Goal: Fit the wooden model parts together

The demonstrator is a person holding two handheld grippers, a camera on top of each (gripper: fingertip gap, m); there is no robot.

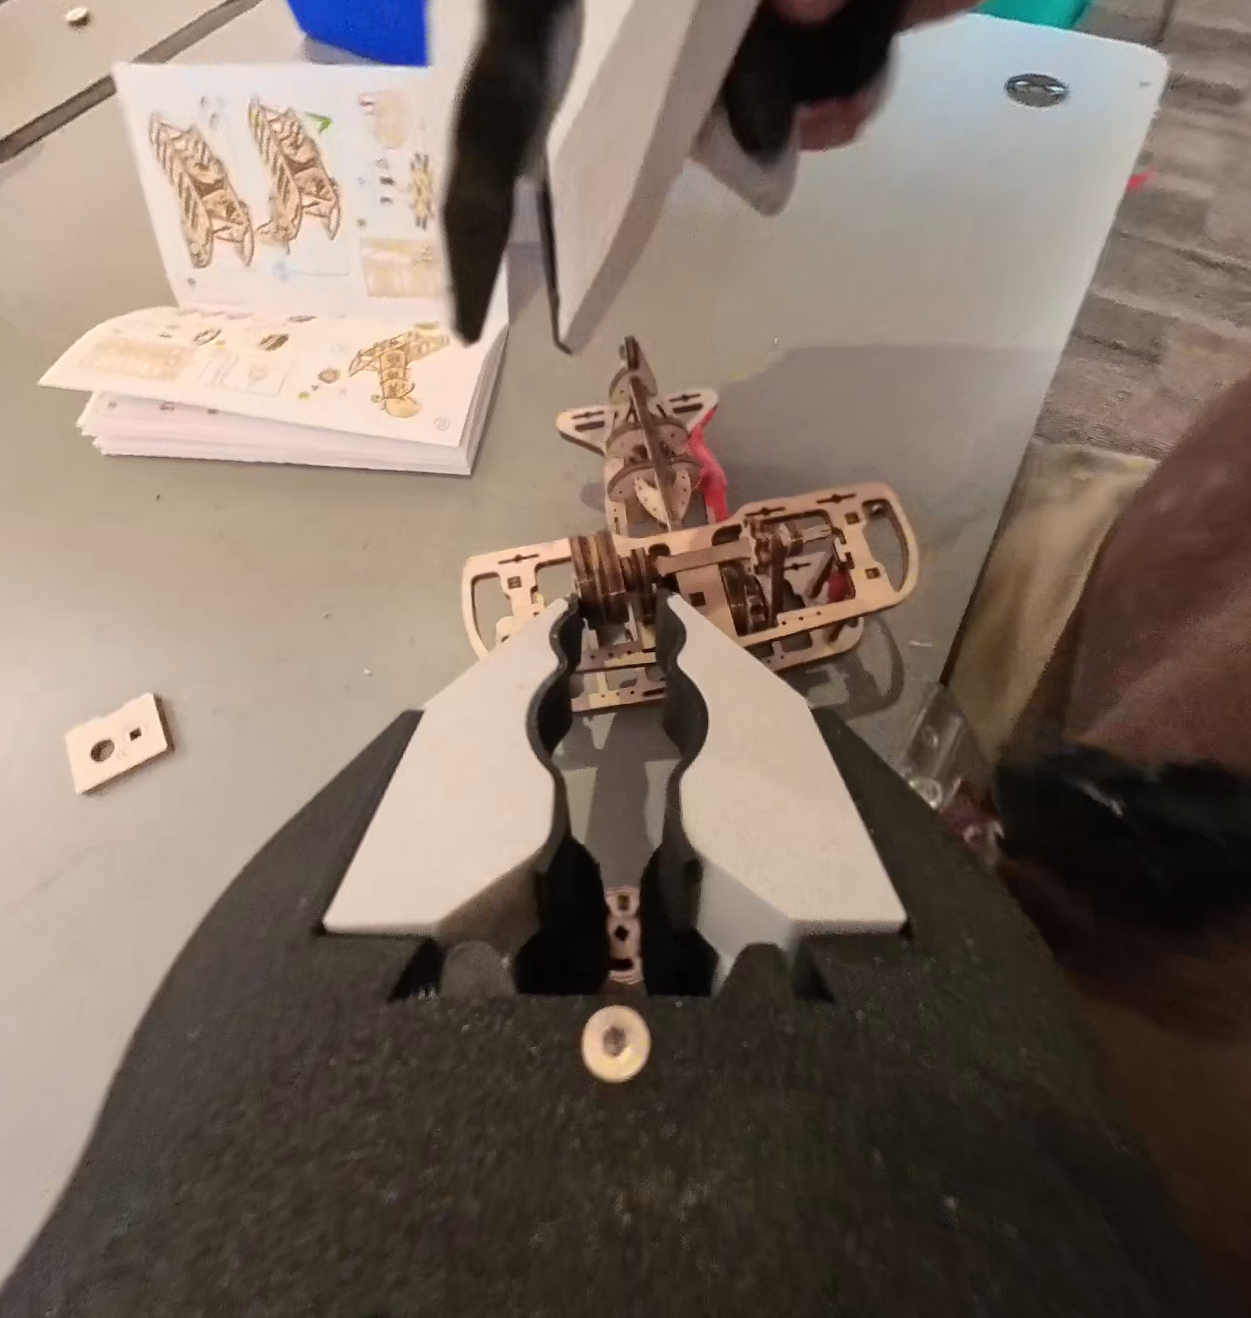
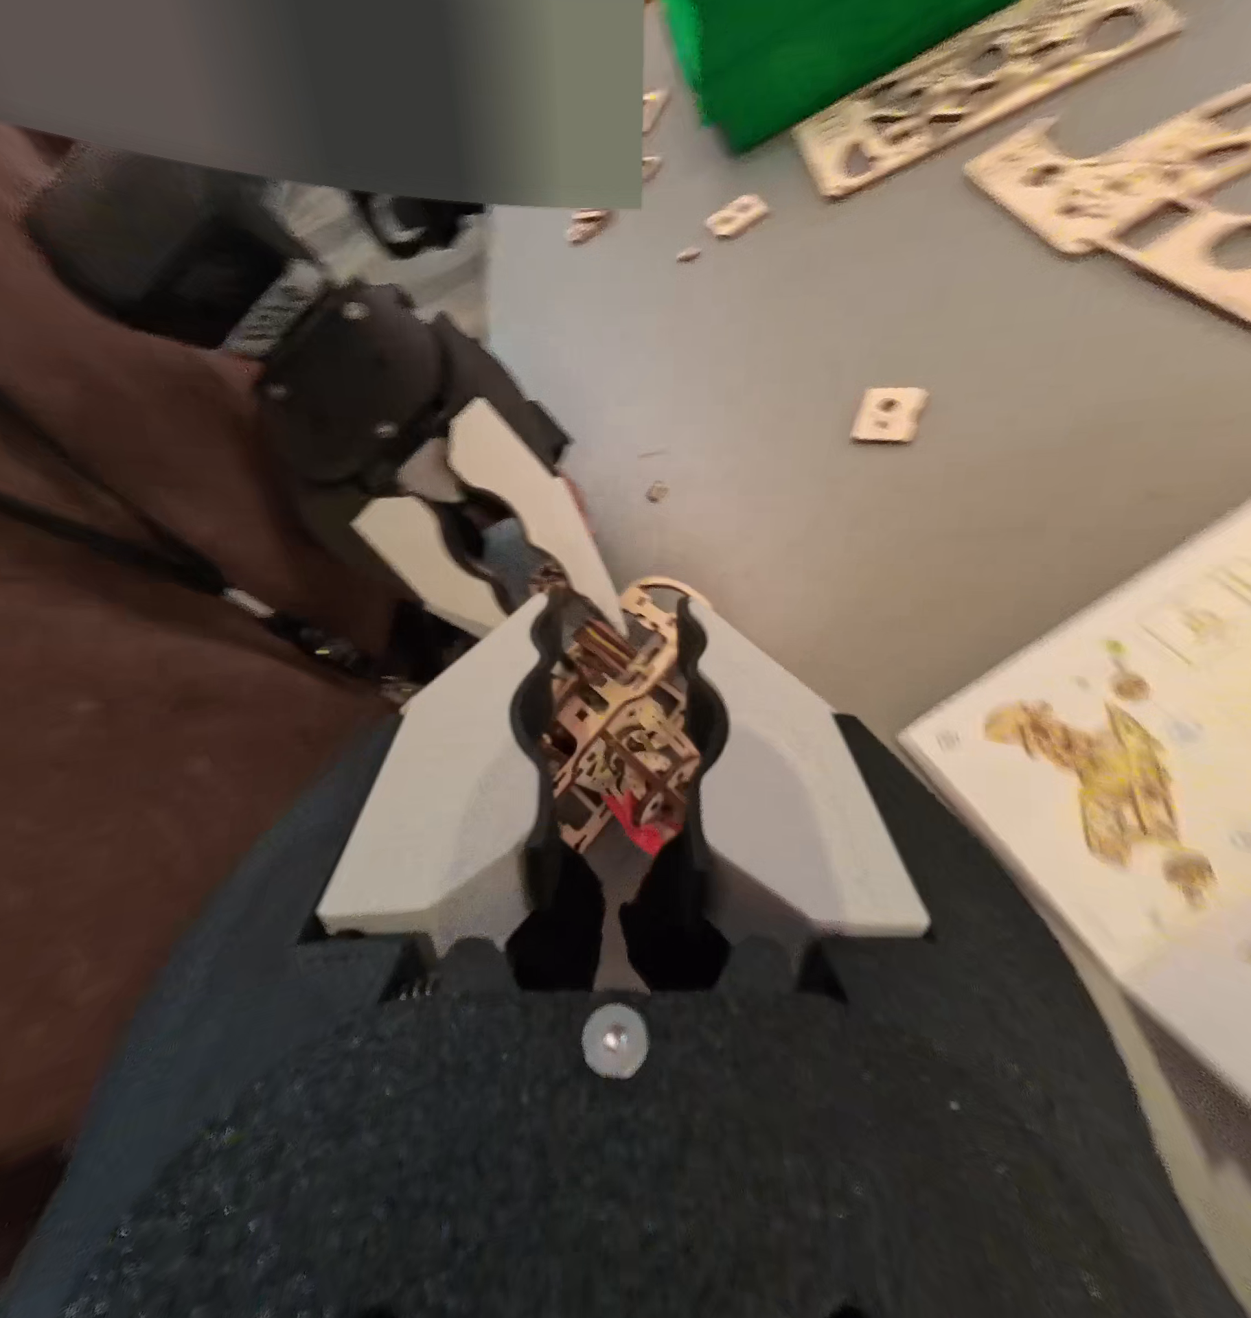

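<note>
The left gripper pinches the round wooden nose of the model plane, its tips closed tight on it. The plane lies on the grey table just ahead of the tips. Its long body points away from the gripper, tail farthest off, and its wings stretch out to both sides. The right gripper hangs above the tail with its tips apart, holding nothing. Off to the left lie a small flat wooden piece and an open booklet.
</note>
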